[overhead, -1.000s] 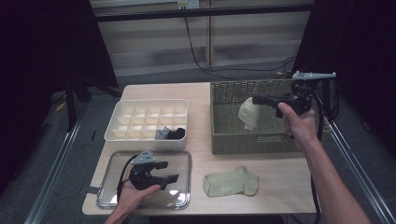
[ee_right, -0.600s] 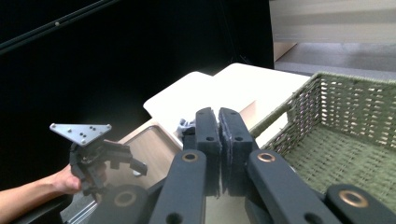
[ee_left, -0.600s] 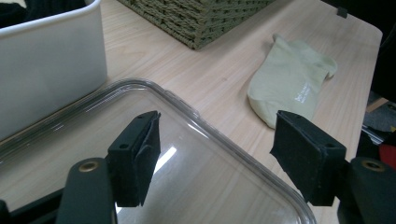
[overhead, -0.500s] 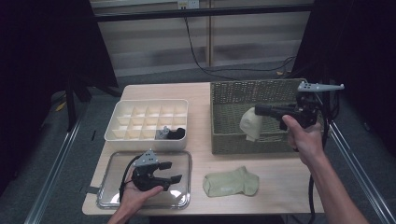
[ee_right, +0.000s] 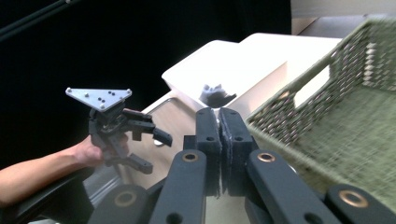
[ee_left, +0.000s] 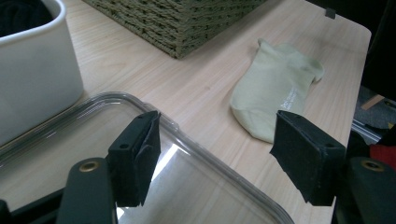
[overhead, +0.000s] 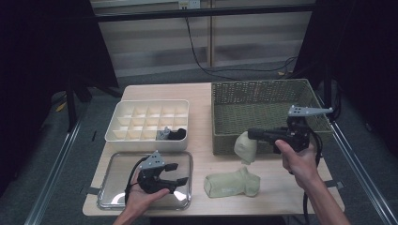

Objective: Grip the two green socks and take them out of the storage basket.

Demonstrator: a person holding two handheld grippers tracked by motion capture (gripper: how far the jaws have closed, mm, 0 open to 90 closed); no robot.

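High view: your right gripper (overhead: 251,135) is pinched tight on the hanging sock (overhead: 245,147), which dangles at the front wall of the basket (overhead: 263,84), just above the table (overhead: 206,93). A second ago it was higher, over the basket's inside, so the sock has come out and down toward the table's front edge. I judge the lift-out done and the laying-down next. The lying sock (overhead: 232,183), the same pale colour, rests flat near the front edge, just below the hanging one. Your left gripper (overhead: 177,173) hovers over the tray (overhead: 112,201) at the front left corner, its claw wide and empty. Behind the tray the divided box (overhead: 150,102) keeps a dark sock (overhead: 176,135) in a front compartment.

Left gripper view: your left gripper (ee_left: 215,163) has nothing between its pads; beyond them are the tray (ee_left: 70,135), the lying sock (ee_left: 275,93) and a corner of the basket (ee_left: 187,23).

Right gripper view: your right gripper (ee_right: 218,116) shows its jaws pressed together; the cloth itself I cannot make out here. The basket (ee_right: 327,116) sits blurred at the right, with the left gripper (ee_right: 156,154) farther off.
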